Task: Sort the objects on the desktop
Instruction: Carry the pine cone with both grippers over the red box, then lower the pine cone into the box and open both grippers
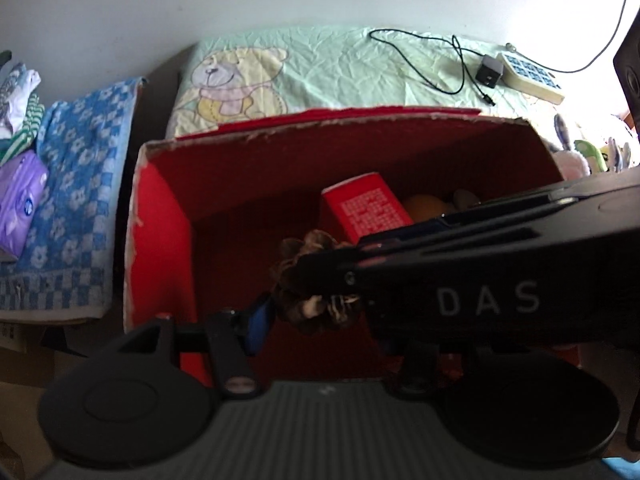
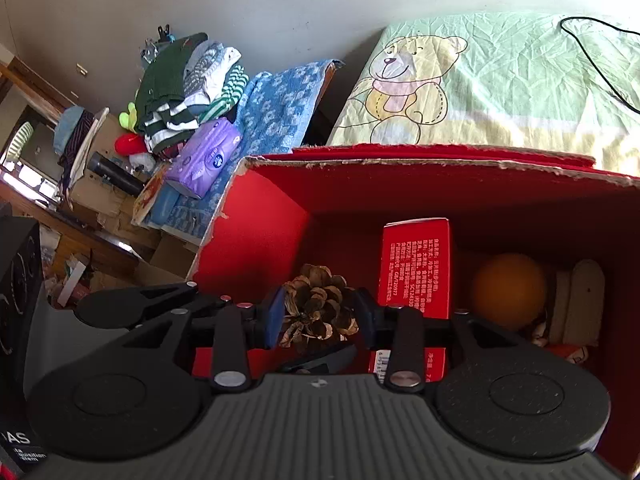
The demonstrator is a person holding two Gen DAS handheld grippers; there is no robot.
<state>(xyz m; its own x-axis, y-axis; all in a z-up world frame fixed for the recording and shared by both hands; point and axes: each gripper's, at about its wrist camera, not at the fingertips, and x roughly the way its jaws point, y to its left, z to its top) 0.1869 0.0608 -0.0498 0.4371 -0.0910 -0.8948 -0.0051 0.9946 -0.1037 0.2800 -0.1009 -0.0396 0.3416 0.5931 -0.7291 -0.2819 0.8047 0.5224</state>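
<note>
The right tool (image 2: pixel 318 314) gripped a pinecone (image 2: pixel 316 308) over the red box (image 2: pixel 256 232), so letting go looked next; the left tool's (image 1: pixel 312 312) grip I couldn't tell

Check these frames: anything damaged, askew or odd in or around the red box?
The red box has a ragged top rim where torn cardboard shows pale. Inside, the red carton leans tilted rather than lying flat. Both grippers crowd one pine cone: the right gripper pinches it while the left gripper sits against it too.
</note>
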